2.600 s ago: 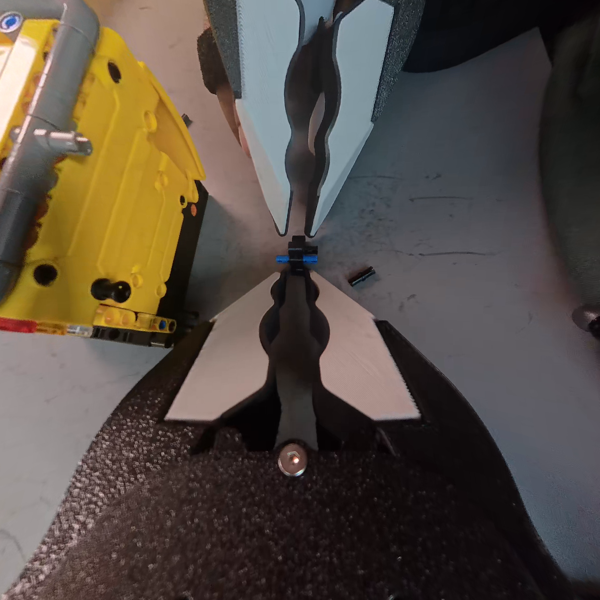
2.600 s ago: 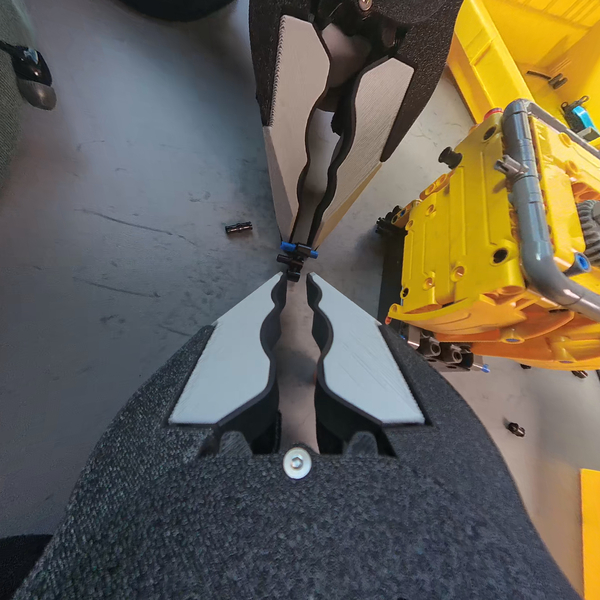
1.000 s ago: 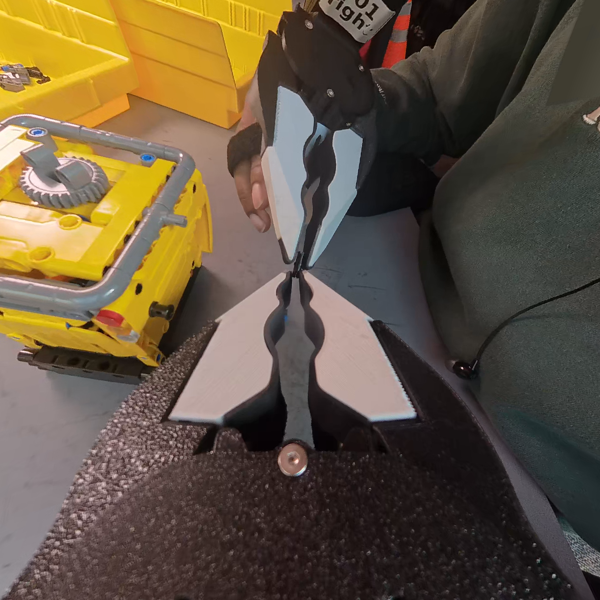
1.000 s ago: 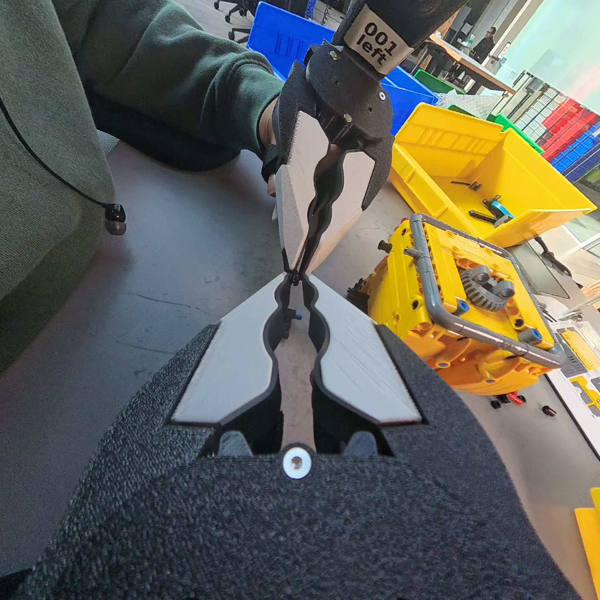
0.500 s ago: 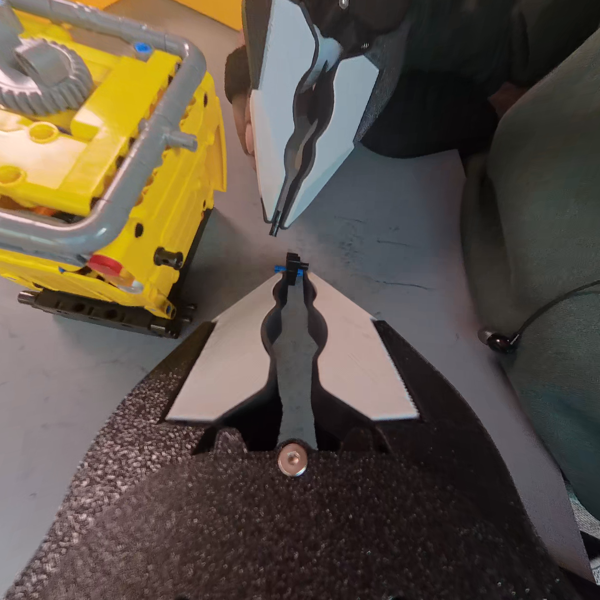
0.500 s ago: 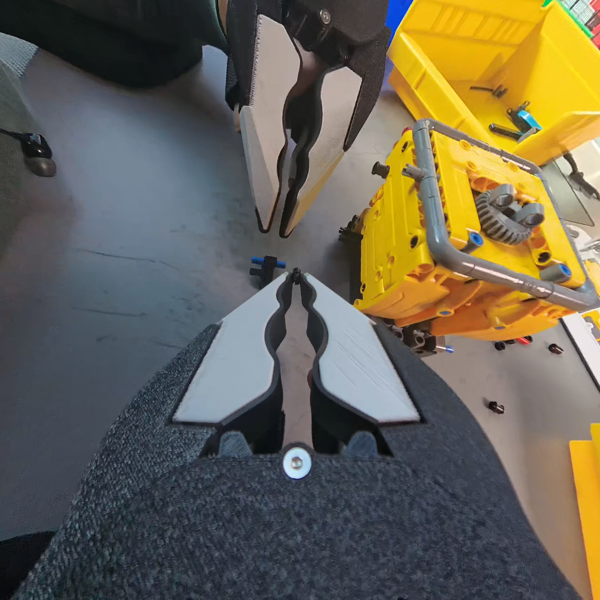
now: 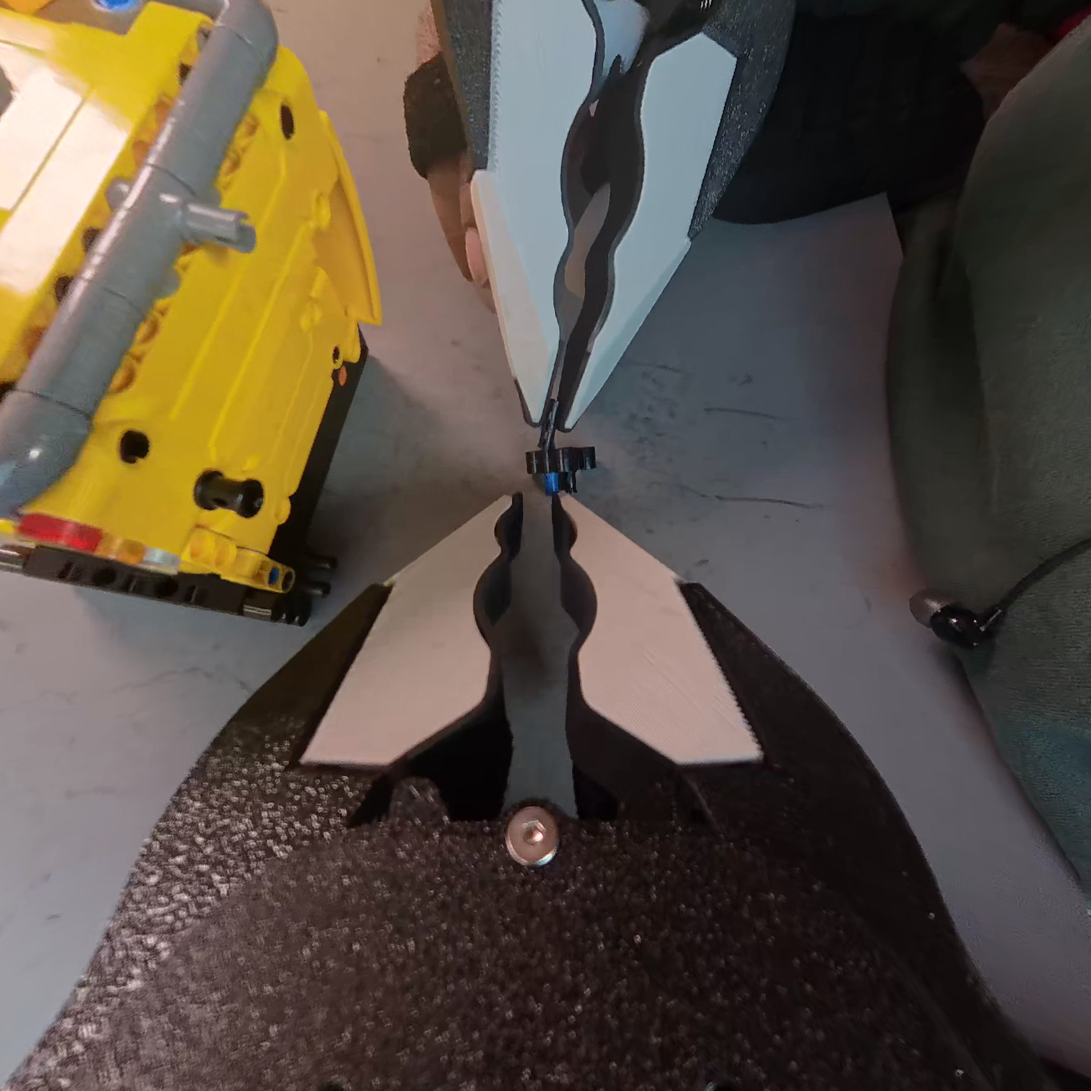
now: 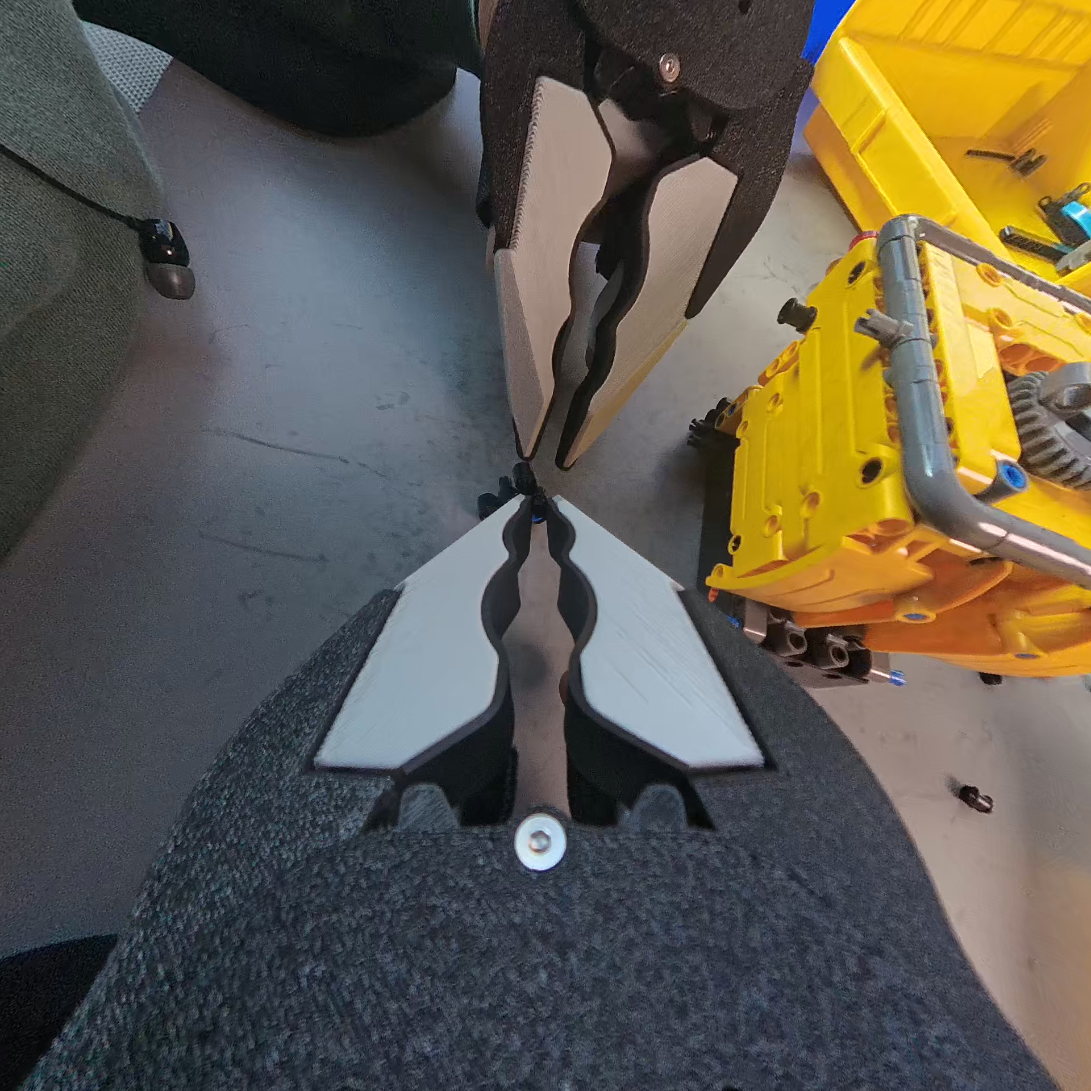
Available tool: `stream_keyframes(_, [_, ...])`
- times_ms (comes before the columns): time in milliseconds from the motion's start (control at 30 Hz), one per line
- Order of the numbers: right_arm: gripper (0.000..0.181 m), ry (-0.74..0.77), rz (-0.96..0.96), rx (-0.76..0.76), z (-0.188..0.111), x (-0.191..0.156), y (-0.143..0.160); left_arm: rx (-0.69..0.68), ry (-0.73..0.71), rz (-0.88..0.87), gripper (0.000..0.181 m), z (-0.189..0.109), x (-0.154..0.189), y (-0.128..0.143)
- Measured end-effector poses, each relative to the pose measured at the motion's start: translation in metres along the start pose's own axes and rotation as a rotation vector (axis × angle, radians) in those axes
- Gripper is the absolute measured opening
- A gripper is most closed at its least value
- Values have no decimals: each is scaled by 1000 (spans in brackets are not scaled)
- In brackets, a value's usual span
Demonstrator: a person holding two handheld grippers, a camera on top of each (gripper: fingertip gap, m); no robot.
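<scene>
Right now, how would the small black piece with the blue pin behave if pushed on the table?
The small black piece looks stiff and light: the right gripper holds it by its tips alone. Its round pins may let it roll or skid on the smooth table.

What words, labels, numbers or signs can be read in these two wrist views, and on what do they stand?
None can be read in either view.
No writing shows on the left tool, the right tool, the black pin that it pinches, the yellow brick model, the yellow bin or the grey table.
</scene>
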State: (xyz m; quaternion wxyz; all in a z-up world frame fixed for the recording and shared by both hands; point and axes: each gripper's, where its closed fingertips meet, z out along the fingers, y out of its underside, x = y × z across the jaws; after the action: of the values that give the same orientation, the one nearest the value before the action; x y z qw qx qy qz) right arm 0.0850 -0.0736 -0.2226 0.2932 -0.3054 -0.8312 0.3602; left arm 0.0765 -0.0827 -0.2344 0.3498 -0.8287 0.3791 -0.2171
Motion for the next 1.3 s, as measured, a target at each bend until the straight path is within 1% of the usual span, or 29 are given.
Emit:
stream_keyframes(133, [4,-2,10,-2,-2,1,2,43,19,28,11,-5,6,-9])
stream_keyframes(333, [4,-16,16,-12,-1,-1,6,74,-3,51,12,3,9,-17])
stream_keyframes(500, [4,-20,21,-8,-1,-2,5,46,-23,81,14,11,11,-15])
stream_keyframes(633, [4,-22,19,-15,-1,-2,7,24,-63,113,10,14,9,-14])
stream_keyframes(767, [4,-10,40,1,-7,4,8,36,-82,123,9,12,4,-15])
stream_keyframes(833, [4,-20,84,77,-16,7,-2,94,-84,113,6,7,1,-21])
stream_keyframes(933, [4,-43,138,244,-32,11,-25,257,-48,76,6,-10,0,-41])
stream_keyframes(1000, [5,-40,167,328,-40,15,-37,345,-26,56,6,-20,1,-52])
stream_keyframes(1200, [4,-18,211,480,-54,22,-61,557,26,13,6,-45,6,-79])
stream_keyframes(1300, [4,12,213,522,-58,26,-69,629,56,-13,7,-53,9,-88])
